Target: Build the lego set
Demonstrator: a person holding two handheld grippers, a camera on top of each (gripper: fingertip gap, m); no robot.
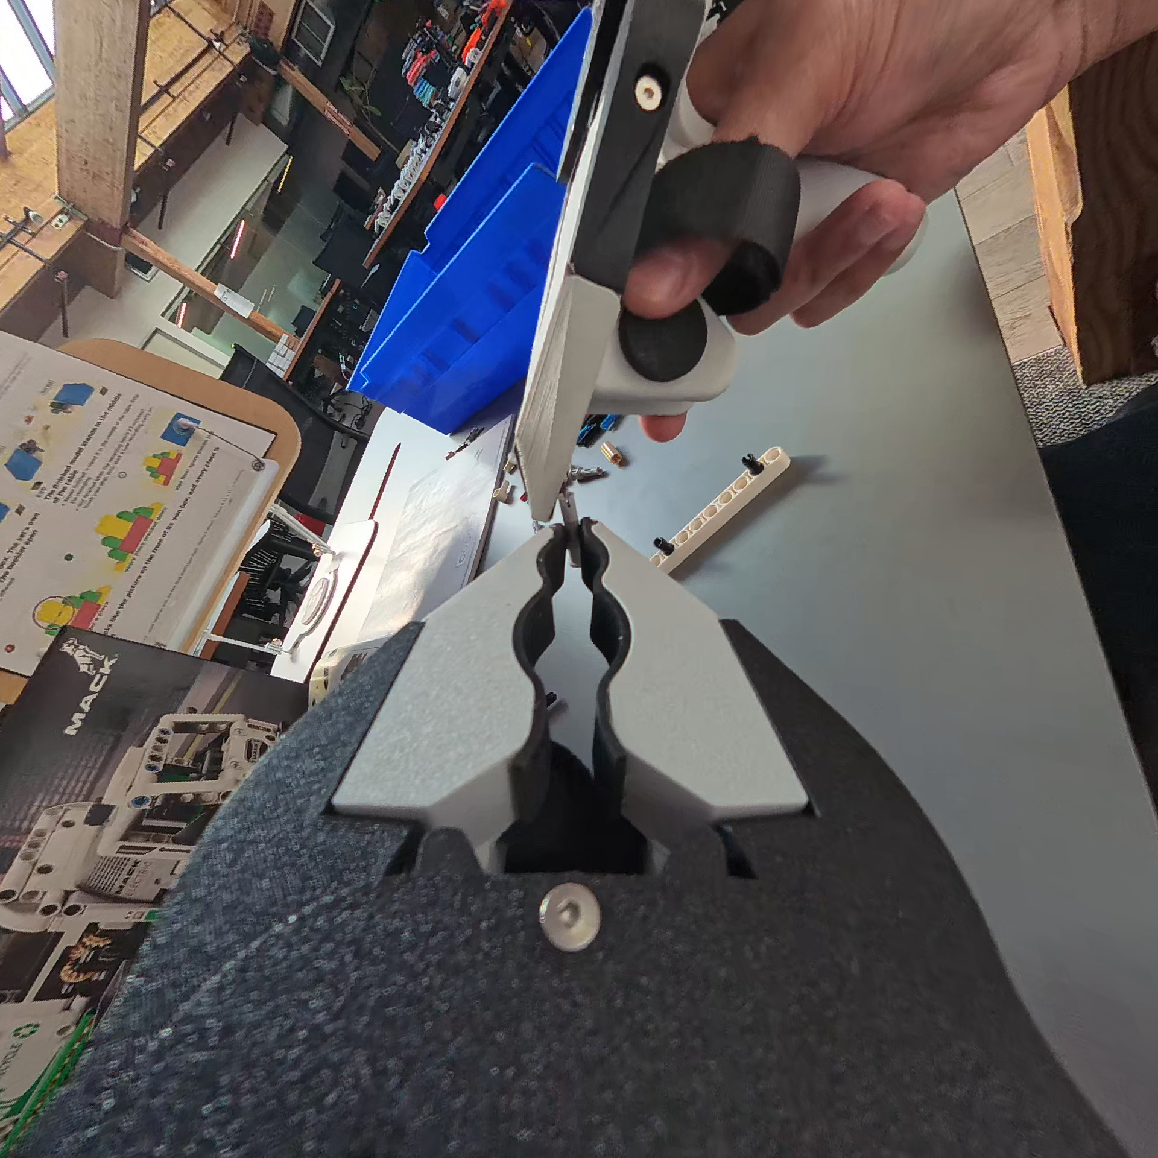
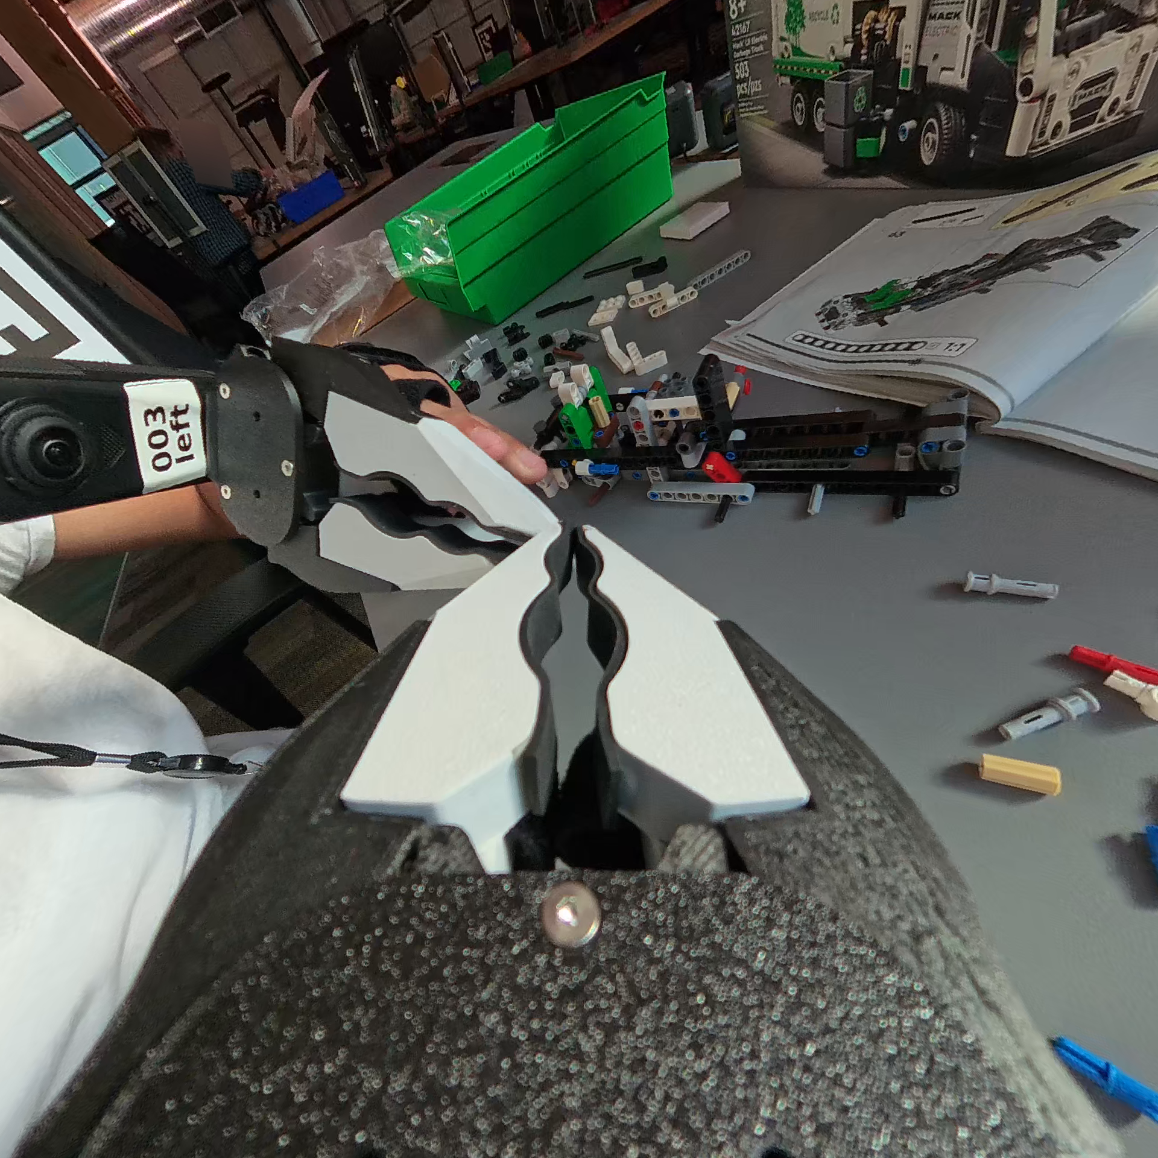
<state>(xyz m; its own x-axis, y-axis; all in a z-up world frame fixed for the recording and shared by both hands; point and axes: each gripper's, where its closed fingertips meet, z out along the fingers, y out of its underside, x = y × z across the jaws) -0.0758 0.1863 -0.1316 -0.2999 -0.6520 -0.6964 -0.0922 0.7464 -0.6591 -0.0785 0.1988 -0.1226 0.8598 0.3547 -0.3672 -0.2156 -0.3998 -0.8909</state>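
Observation:
In the left wrist view my left gripper [image 1: 570, 540] is shut on a small grey pin [image 1: 569, 517], held upright between its pads above the grey table [image 1: 877, 626]. My right gripper [image 1: 544, 509] comes down from above, and its tip rests against the pin's upper end. In the right wrist view my right gripper [image 2: 573, 532] has its pads together with nothing showing between them. The left gripper [image 2: 544, 525] meets it tip to tip from the left. The pin is hidden in this view. The half-built black truck frame [image 2: 783, 451] lies on the table beyond.
A white beam with two black pins [image 1: 720, 511] lies to the right of the tips. Blue bins [image 1: 476, 301], a green bin [image 2: 539, 207], the open booklet [image 2: 940, 301] and the set's box [image 1: 125, 783] ring the table. Loose pins lie at right: grey [image 2: 1012, 586], tan [image 2: 1020, 774], blue [image 2: 1103, 1074]. Less than 4 cm separates the two grippers' tips.

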